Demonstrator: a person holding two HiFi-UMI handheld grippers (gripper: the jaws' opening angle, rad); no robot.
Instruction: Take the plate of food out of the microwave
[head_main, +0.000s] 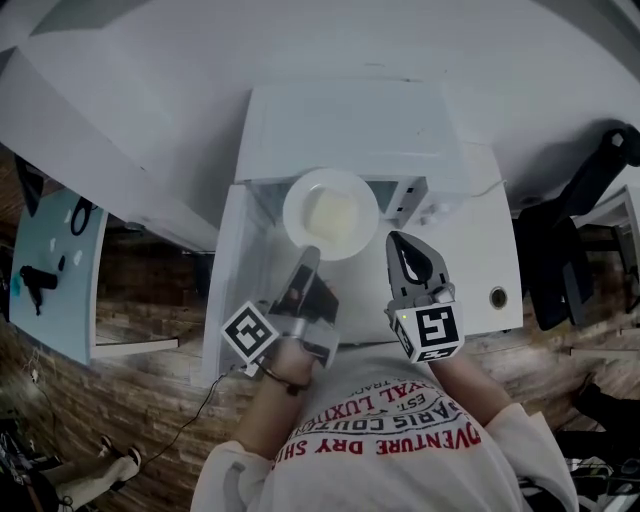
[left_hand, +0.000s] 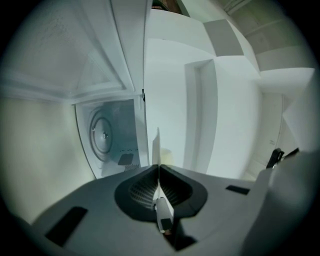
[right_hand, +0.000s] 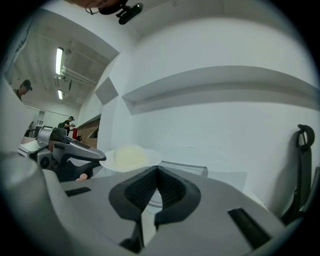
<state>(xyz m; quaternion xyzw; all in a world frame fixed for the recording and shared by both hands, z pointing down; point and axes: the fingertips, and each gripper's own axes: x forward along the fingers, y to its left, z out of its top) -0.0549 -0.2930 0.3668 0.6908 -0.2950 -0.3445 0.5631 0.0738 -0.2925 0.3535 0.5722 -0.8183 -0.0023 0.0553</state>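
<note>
A white plate (head_main: 330, 213) with a pale mound of food hangs in front of the open white microwave (head_main: 340, 130). My left gripper (head_main: 309, 252) is shut on the plate's near rim. In the left gripper view the plate (left_hand: 155, 150) shows edge-on as a thin white blade pinched at that gripper (left_hand: 157, 167), with the microwave's cavity and turntable (left_hand: 103, 135) to the left. My right gripper (head_main: 400, 240) hovers to the right of the plate with its jaws shut on nothing. The right gripper view shows the plate (right_hand: 127, 155) beyond and left of that gripper (right_hand: 157, 169).
The microwave door (head_main: 235, 270) hangs open to the left of the plate. The microwave stands on a white table (head_main: 480, 250) with a round cable hole (head_main: 498, 297). A black chair (head_main: 580, 230) stands at the right and a glass desk (head_main: 55, 270) at the left.
</note>
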